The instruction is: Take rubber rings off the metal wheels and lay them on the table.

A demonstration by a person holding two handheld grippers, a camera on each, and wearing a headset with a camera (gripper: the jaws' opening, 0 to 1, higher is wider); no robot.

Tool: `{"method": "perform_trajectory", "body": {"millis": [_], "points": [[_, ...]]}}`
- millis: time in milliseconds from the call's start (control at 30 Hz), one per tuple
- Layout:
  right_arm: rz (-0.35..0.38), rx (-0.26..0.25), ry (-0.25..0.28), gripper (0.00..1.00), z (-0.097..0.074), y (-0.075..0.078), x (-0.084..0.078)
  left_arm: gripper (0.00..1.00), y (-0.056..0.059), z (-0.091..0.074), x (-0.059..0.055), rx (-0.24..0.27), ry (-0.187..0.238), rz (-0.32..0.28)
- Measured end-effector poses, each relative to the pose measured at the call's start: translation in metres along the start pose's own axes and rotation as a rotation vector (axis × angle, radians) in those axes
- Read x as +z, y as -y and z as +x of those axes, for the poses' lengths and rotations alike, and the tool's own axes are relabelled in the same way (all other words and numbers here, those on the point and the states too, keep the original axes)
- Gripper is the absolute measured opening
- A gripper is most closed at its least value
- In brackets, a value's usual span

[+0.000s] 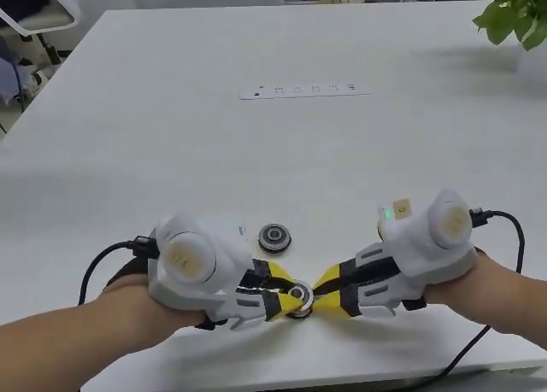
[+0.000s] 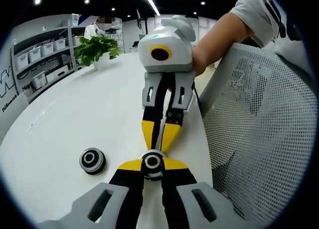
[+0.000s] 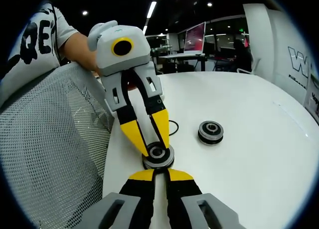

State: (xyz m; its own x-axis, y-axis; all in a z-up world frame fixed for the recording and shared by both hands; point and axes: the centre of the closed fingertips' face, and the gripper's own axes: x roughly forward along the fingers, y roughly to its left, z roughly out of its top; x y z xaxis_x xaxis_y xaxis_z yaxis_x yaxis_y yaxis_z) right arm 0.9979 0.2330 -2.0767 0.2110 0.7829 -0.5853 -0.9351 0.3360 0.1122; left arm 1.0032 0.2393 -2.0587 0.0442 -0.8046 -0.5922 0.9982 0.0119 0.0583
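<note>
- White table [image 1: 256, 153], mostly bare; power strip [image 1: 303, 90] far centre, plant [image 1: 513, 16] far right, mesh chair [image 2: 259, 114] at the near edge, shelves [image 2: 40, 59] behind.
- Left gripper [image 1: 285, 301] clamped on a metal wheel [image 1: 299, 295] near the table's near edge, one yellow tip on each side.
- Right gripper [image 1: 318, 291] faces it, tips squeezed together at the wheel's rim; can't tell if the rubber ring is pinched.
- Second wheel [image 1: 274, 236] lies free, just beyond.

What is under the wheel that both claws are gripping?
The white table lies under the wheel. The left claw and right claw cover its edges, so whether it rests there or hovers cannot be seen.
</note>
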Motion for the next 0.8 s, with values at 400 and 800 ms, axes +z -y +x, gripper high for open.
{"method": "perform_trajectory", "body": {"millis": [400,800], "points": [[0.066,-0.002,0.001,0.0,0.0015,0.001,-0.0008,0.08,-0.0004,0.0002,-0.0004,0.005,-0.002,0.002],[0.277,0.009,0.048,0.0,0.0,0.0039,-0.0015,0.07,0.0002,0.0005,-0.0004,0.011,-0.01,0.009]]}}
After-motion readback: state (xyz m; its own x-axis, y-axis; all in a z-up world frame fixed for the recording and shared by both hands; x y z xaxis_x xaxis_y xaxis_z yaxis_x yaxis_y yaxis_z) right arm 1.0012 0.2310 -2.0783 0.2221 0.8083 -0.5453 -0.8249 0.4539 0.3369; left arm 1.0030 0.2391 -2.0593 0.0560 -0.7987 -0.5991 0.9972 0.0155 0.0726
